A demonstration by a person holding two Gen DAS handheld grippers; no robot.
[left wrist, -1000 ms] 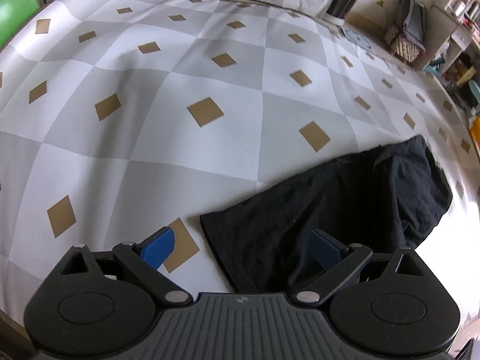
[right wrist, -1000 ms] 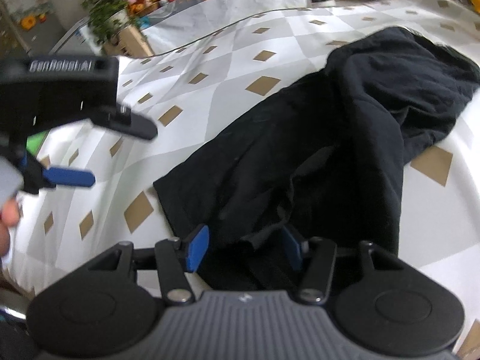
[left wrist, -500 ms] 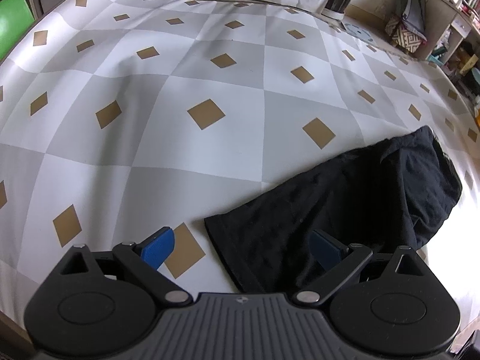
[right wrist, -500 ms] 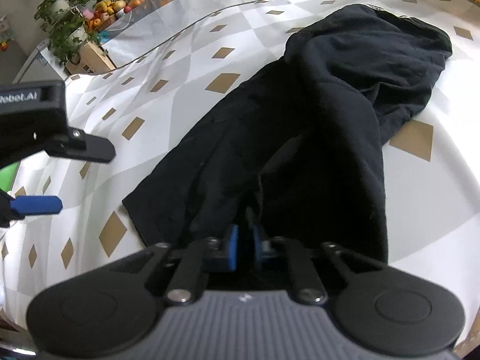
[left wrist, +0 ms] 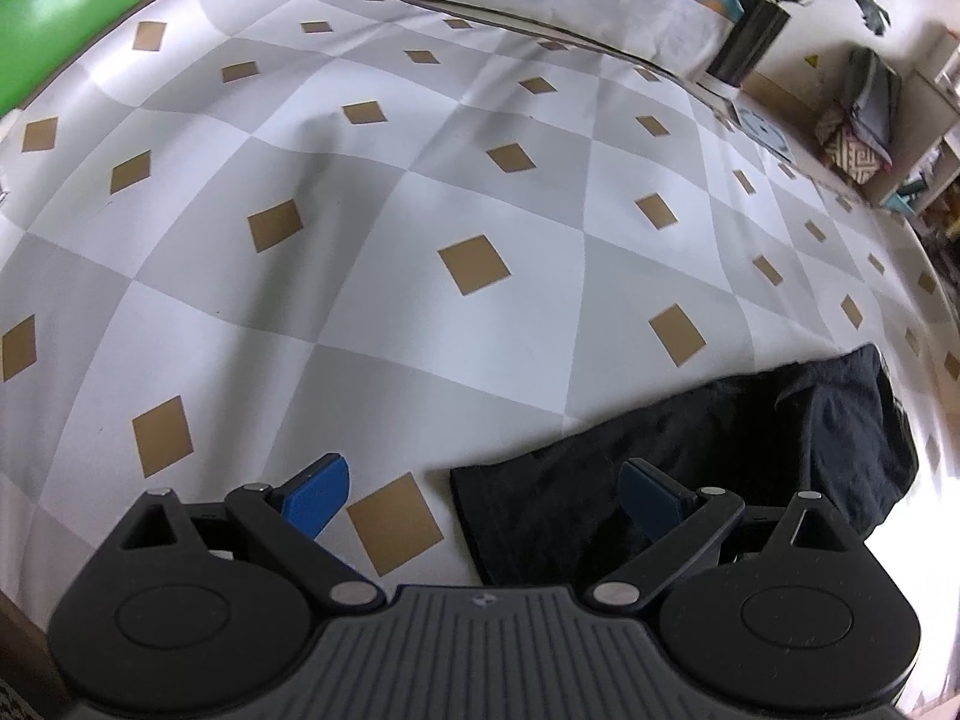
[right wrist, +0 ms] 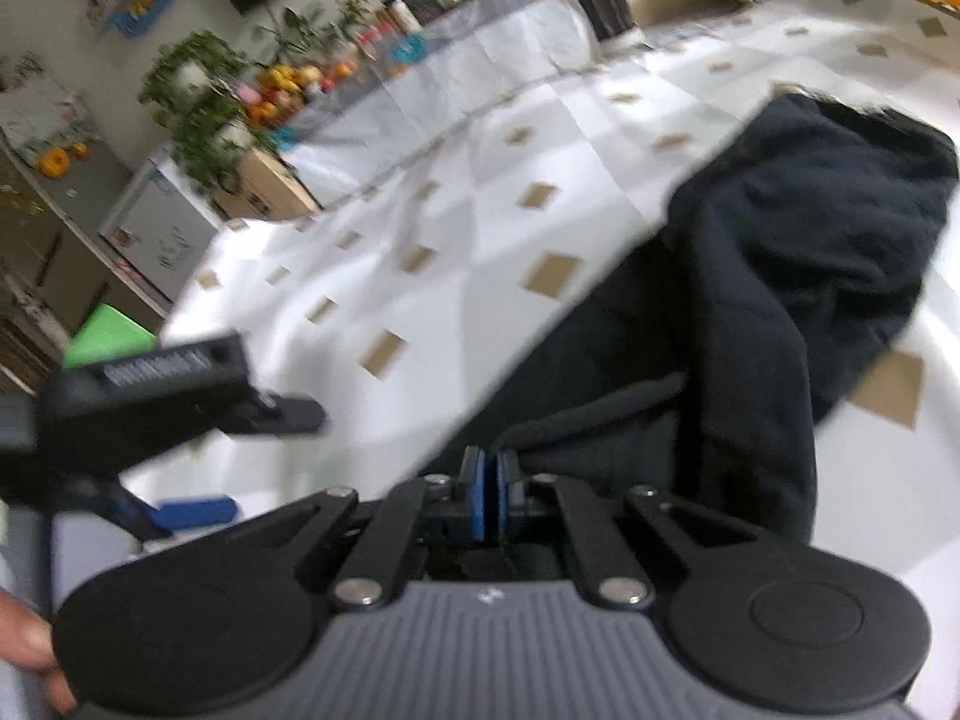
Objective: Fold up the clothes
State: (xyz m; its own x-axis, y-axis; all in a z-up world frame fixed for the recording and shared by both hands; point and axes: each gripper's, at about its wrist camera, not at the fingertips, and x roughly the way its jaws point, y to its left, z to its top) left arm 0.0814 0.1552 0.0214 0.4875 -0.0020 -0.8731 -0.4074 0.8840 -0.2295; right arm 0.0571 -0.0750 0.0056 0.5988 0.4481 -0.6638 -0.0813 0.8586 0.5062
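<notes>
Since a moment ago the right gripper (right wrist: 489, 495) has snapped together on a fold of the black cloth (right wrist: 780, 276) and lifted it. Long and dark, that cloth stretches away from those fingers. Beside its near corner, the left gripper (left wrist: 483, 495) waits wide apart.

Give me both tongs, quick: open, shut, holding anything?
Left tongs: open, holding nothing.
Right tongs: shut on the black garment.

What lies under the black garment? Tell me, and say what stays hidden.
The black garment lies on the checkered cloth with tan diamonds. Its own folds cover whatever lies beneath. The right gripper pinches its near edge; the left gripper is open.
</notes>
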